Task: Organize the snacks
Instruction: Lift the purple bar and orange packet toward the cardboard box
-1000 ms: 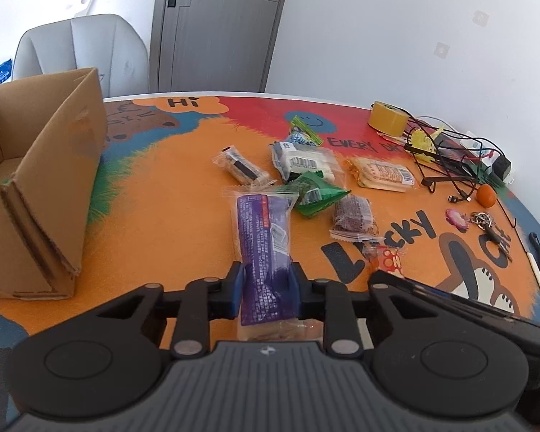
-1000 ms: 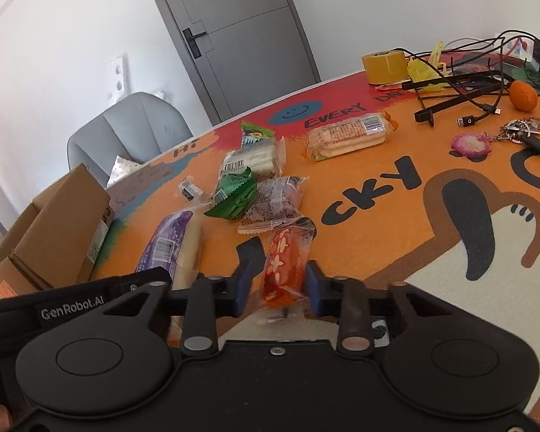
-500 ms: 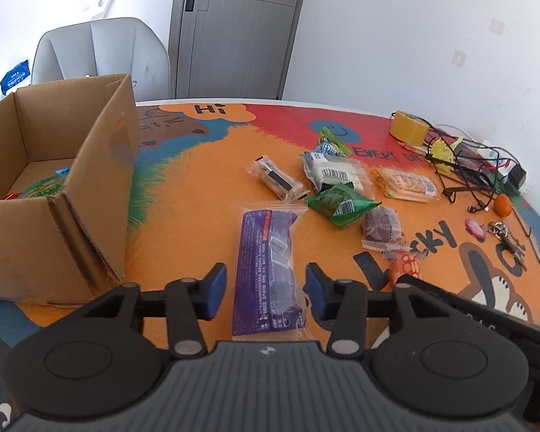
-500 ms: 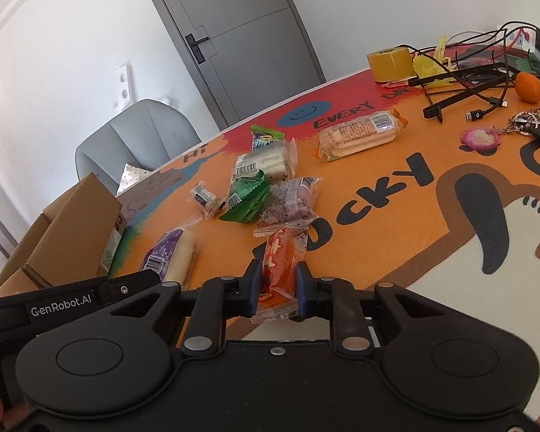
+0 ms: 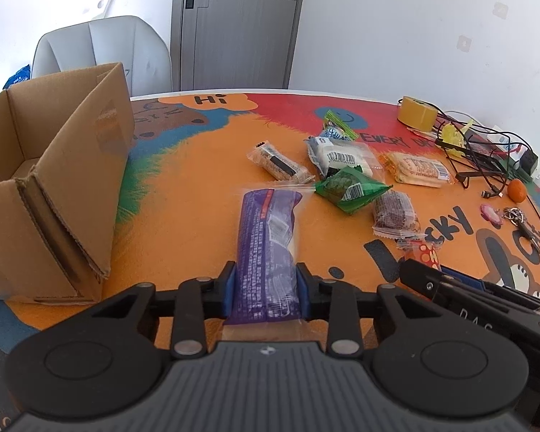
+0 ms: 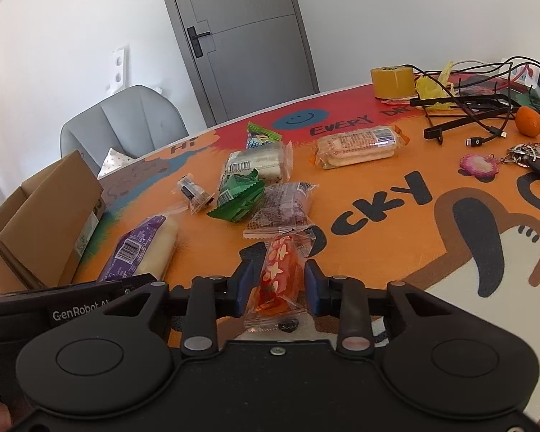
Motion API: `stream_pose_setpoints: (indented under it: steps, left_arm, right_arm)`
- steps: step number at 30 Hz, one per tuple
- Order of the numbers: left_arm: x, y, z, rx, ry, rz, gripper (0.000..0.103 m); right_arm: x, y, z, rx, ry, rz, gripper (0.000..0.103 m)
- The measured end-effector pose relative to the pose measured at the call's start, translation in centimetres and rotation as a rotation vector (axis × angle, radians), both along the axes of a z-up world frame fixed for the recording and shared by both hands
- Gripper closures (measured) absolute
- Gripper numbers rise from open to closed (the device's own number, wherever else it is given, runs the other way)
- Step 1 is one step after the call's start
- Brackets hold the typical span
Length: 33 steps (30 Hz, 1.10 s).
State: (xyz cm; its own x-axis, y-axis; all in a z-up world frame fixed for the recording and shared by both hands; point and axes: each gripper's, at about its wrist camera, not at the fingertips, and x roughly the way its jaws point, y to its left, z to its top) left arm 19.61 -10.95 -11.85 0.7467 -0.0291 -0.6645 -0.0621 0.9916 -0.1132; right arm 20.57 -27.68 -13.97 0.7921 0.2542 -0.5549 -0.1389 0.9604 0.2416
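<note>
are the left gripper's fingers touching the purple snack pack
Touching. The left wrist view shows both blue pads of the left gripper pressed against the sides of the purple snack pack, with no gap on either side.

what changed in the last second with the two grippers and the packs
The left gripper opened off the purple pack, then closed its jaws on it again. The right gripper squeezed the orange-red pack, then opened; the jaws now flank it. The cardboard box and the other snacks stayed put.
</note>
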Motion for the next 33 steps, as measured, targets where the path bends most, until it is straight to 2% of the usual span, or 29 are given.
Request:
stream_pose_setpoints:
  steps: [6,17,33]
  left_arm:
    - [-0.5,-0.1,0.7,-0.010,-0.007,-0.008,0.073]
    - [-1.9,0.8,3.5,-0.020,-0.077,0.011,0.073]
    - [-3.8,5.1,8.0,-0.026,-0.191,0.083,0.073]
  right_arm:
    - [-0.5,-0.7,0.1,0.058,0.012,-0.004,0.082]
    - [-1.6,-0.7,2.2,0.126,-0.050,-0.003,0.082]
    - [-2.2,2.1,5.5,0.160,-0.145,0.048,0.083]
